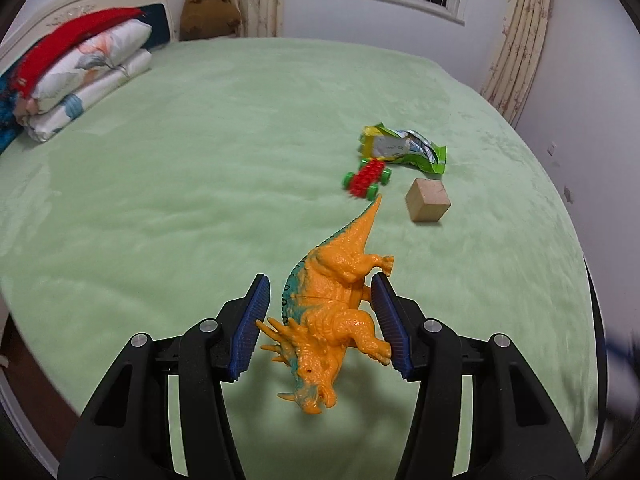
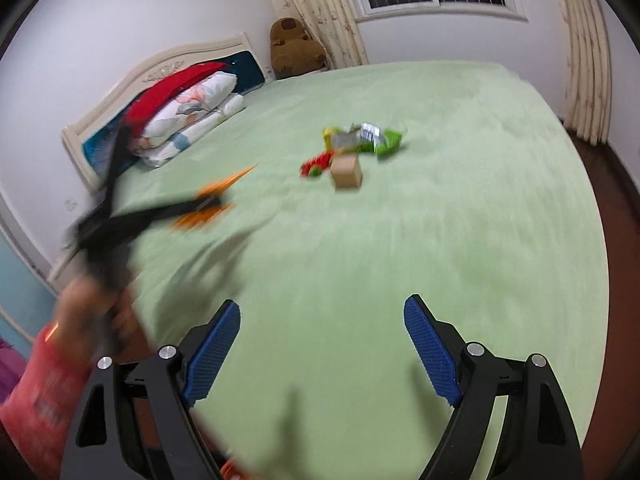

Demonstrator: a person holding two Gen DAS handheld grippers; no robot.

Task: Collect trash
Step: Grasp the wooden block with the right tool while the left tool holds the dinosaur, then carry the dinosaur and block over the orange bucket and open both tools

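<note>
A crumpled green and yellow snack wrapper (image 1: 404, 147) lies on the green bed, far right of centre; it also shows blurred in the right wrist view (image 2: 366, 139). My left gripper (image 1: 320, 286) is open, its blue pads either side of an orange toy dinosaur (image 1: 332, 312) lying on the bed; the right pad touches or nearly touches the dinosaur's leg. In the right wrist view the left gripper (image 2: 208, 206) and the dinosaur (image 2: 224, 190) appear blurred at left. My right gripper (image 2: 322, 312) is open and empty above bare bed.
A red toy car with green wheels (image 1: 366, 178) and a wooden cube (image 1: 427, 200) lie between the dinosaur and the wrapper. Folded pillows and a red cloth (image 1: 76, 68) sit by the headboard. A brown plush (image 1: 208, 8) sits in the corner. Dark floor (image 2: 616, 280) runs along the bed's right edge.
</note>
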